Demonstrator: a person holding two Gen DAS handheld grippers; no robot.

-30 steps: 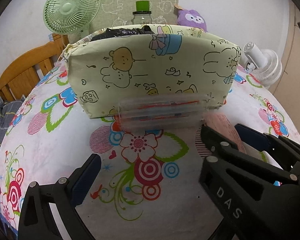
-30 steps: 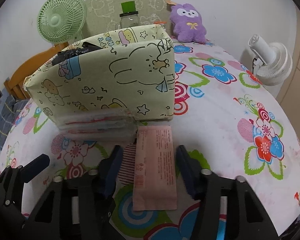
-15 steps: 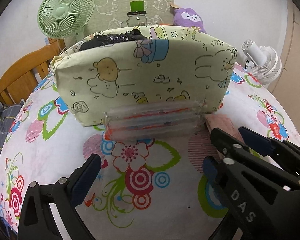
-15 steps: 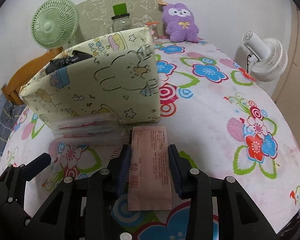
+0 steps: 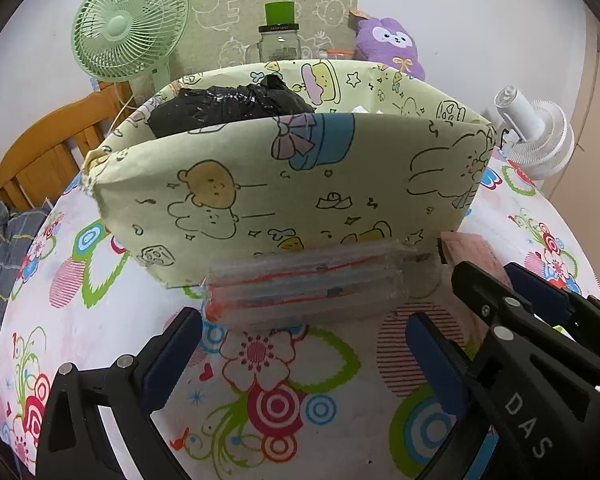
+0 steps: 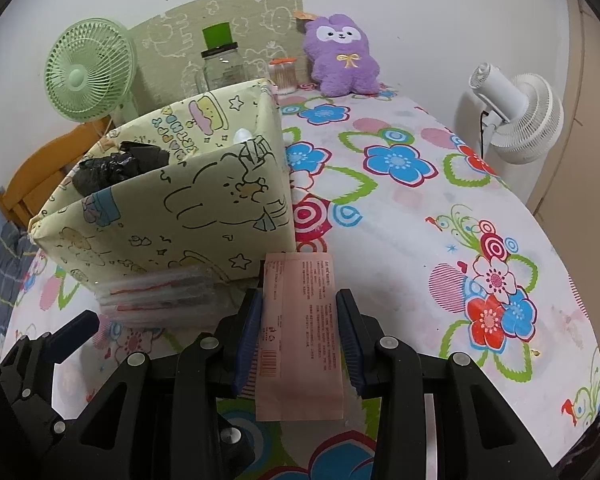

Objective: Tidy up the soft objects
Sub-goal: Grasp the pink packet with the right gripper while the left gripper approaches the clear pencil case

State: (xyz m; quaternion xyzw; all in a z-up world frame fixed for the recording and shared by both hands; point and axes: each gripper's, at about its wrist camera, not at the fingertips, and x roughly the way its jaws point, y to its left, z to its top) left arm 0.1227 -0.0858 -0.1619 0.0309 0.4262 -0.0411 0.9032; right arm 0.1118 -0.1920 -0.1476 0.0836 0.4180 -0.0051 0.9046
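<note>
A pale yellow cartoon-print fabric bin (image 5: 292, 184) (image 6: 172, 208) stands on the flowered table, with a black plastic bundle (image 5: 228, 104) inside. A clear pack with red lines (image 5: 304, 288) (image 6: 156, 292) lies against the bin's front. My left gripper (image 5: 300, 352) is open, just in front of that pack. My right gripper (image 6: 300, 328) is shut on a pink flat packet (image 6: 300, 320), its pads pressing both long edges. The packet also shows in the left wrist view (image 5: 472, 252).
At the back stand a green fan (image 5: 128, 24), a glass jar with green lid (image 6: 220, 64), a purple plush (image 6: 344, 56) and a small jar (image 6: 284, 74). A white fan (image 6: 516, 112) is at the right edge. A wooden chair (image 5: 40, 148) is at left.
My right gripper's jaws closed in on the pink packet until the pads gripped its edges. My left gripper moved forward toward the clear pack and stayed open.
</note>
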